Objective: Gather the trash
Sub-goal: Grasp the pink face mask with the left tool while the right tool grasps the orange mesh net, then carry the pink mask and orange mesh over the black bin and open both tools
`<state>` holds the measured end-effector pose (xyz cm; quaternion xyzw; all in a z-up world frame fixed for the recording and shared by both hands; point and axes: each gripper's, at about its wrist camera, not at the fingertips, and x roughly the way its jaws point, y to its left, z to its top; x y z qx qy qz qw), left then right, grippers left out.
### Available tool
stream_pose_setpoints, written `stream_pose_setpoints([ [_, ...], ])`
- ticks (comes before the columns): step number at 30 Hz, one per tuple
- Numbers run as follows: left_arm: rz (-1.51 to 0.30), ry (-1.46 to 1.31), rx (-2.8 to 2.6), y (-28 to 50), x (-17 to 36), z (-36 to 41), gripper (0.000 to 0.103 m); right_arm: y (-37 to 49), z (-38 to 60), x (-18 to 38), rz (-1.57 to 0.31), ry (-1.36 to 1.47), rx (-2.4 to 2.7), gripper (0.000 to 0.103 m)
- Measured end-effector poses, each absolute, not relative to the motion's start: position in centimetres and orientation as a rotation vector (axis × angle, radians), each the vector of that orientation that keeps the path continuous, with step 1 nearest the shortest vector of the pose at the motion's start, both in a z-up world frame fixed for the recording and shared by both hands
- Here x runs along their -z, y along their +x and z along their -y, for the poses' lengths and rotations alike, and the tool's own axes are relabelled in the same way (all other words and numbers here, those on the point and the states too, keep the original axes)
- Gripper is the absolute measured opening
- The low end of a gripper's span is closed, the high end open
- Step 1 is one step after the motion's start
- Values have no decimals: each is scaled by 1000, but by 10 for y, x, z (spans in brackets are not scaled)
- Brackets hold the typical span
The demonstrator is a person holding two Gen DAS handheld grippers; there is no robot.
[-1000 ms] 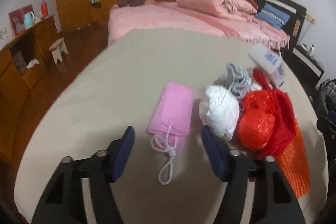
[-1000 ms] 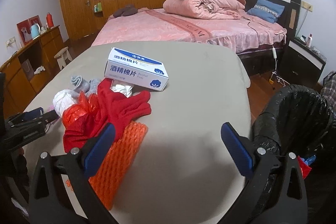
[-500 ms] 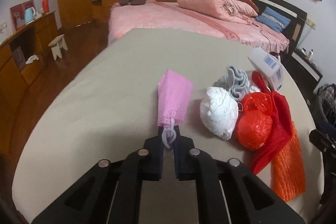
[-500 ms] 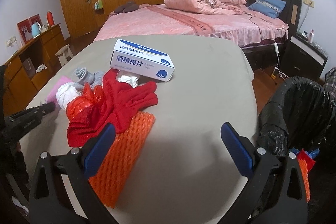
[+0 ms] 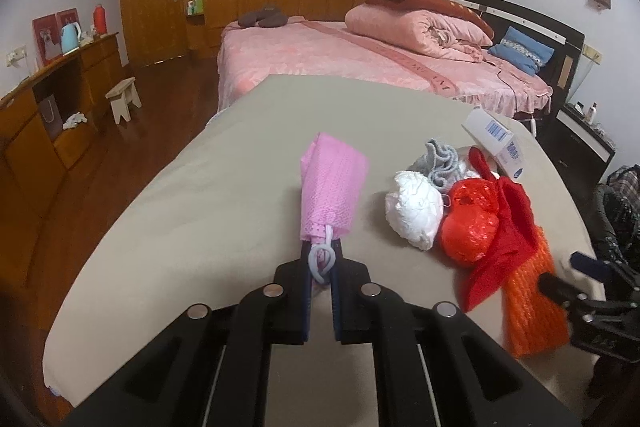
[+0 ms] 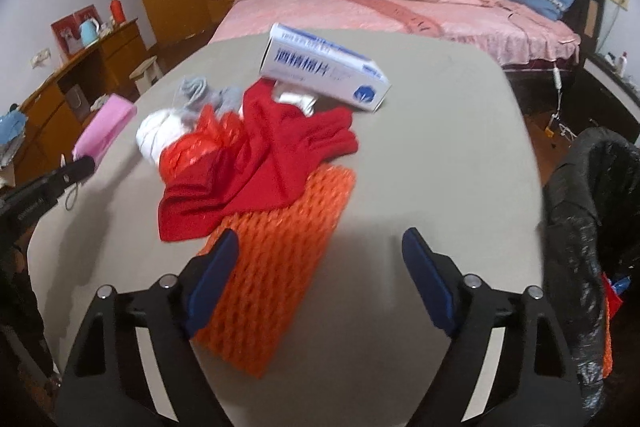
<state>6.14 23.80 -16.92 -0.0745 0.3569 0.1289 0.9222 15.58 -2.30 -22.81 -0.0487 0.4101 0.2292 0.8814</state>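
left gripper (image 5: 320,273) clamped on pink pouch (image 5: 332,197) cord, table (image 5: 192,227)

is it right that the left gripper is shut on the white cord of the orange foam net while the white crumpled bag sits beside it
Not quite. The left gripper is shut on the white cord of the pink mesh pouch, not the orange foam net, as the left wrist view shows. The white crumpled bag does sit beside it.
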Motion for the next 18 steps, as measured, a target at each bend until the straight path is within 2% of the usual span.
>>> stream_pose_setpoints([
  [1, -729, -154, -260, 61, 167, -237, 8, 157, 21, 230, -868, -108, -481, 75],
  [4, -718, -151, -246, 61, 162, -231, 8, 156, 20, 232, -893, -90, -530, 56],
  [6, -708, -144, -239, 61, 157, -227, 8, 155, 19, 230, -902, -78, -569, 33],
  [10, -694, -141, -229, 62, 149, -220, 8, 150, 19, 225, -894, -75, -599, 11],
  [11, -691, -139, -226, 62, 148, -217, 8, 149, 20, 222, -890, -79, -595, 9],
  [18, -665, -119, -194, 62, 135, -194, 8, 144, 39, 202, -848, -42, -573, 9],
])
